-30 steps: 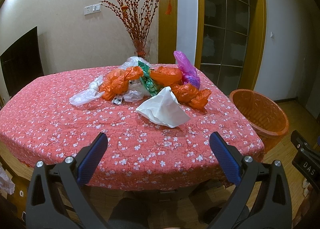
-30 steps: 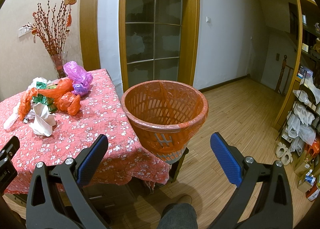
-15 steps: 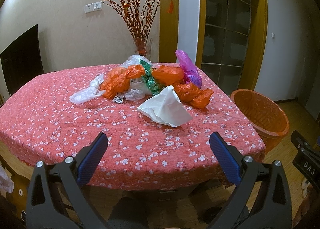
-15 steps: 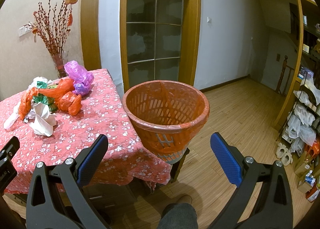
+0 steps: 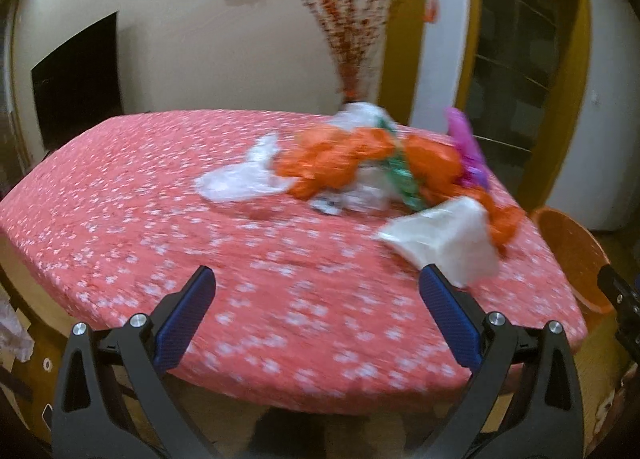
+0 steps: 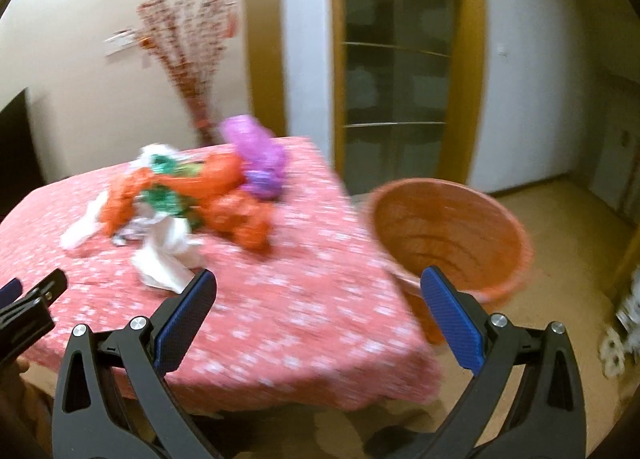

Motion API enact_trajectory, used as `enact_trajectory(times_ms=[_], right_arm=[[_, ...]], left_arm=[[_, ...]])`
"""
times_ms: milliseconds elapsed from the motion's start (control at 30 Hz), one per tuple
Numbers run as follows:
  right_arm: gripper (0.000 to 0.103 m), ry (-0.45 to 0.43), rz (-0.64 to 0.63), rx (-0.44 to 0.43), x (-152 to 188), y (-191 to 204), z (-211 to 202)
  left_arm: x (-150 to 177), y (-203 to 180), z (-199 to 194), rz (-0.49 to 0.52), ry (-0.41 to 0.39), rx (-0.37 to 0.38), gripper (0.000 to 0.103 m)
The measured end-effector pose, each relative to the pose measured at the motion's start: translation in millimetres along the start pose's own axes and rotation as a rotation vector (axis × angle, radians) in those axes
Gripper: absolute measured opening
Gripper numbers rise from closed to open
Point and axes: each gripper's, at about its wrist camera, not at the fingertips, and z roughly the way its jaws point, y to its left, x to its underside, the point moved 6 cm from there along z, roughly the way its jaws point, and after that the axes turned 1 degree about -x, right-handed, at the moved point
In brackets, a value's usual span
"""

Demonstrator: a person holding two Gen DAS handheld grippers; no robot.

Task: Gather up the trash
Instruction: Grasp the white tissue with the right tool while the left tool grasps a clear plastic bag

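A heap of crumpled trash lies on the table with the red flowered cloth (image 5: 160, 195): orange bags (image 5: 336, 163), a white tissue (image 5: 448, 239), a clear bag (image 5: 236, 183), a green wrapper (image 5: 402, 179) and a purple bag (image 5: 468, 147). The heap also shows in the right wrist view (image 6: 224, 187). An orange basket (image 6: 448, 227) stands off the table's right edge. My left gripper (image 5: 316, 299) is open and empty over the near table edge. My right gripper (image 6: 316, 299) is open and empty, between the table's corner and the basket. Both views are blurred.
A vase of red branches (image 5: 352, 39) stands at the table's far side against the wall. A glass door with a wooden frame (image 6: 396, 71) is behind the basket. Wooden floor (image 6: 568, 219) lies to the right. A dark screen (image 5: 76, 79) hangs at left.
Both grippers have swung left and closer to the table. The heap now sits right of centre in the left view; the right view now takes in the heap as well as the basket.
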Motion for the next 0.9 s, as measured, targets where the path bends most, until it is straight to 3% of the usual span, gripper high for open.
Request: enact_trajectory(times_ms=[200, 300, 500, 667, 833, 900], right_arm=[[0.098, 0.024, -0.075, -0.193, -14, 66, 33], [0.087, 0.060, -0.095, -0.252, -15, 87, 50], [0.052, 0.141, -0.106, -0.298, -8, 105, 79], [0.019, 0.172, -0.130, -0.317, -6, 110, 87], [0.010, 0.169, -0.141, -0.340, -8, 112, 89], [0.009, 0.162, -0.146, -0.336, -10, 110, 88]], left_arm=[[-24, 57, 32, -0.058, 0.035, -0.048, 0.099], [-36, 74, 52, -0.070, 0.062, -0.068, 0.099], [-62, 95, 88, -0.090, 0.065, -0.058, 0.099], [-80, 90, 114, -0.058, 0.082, -0.059, 0.099], [-90, 86, 152, -0.050, 0.130, -0.057, 0.099], [-93, 85, 167, -0.048, 0.156, -0.063, 0.093]])
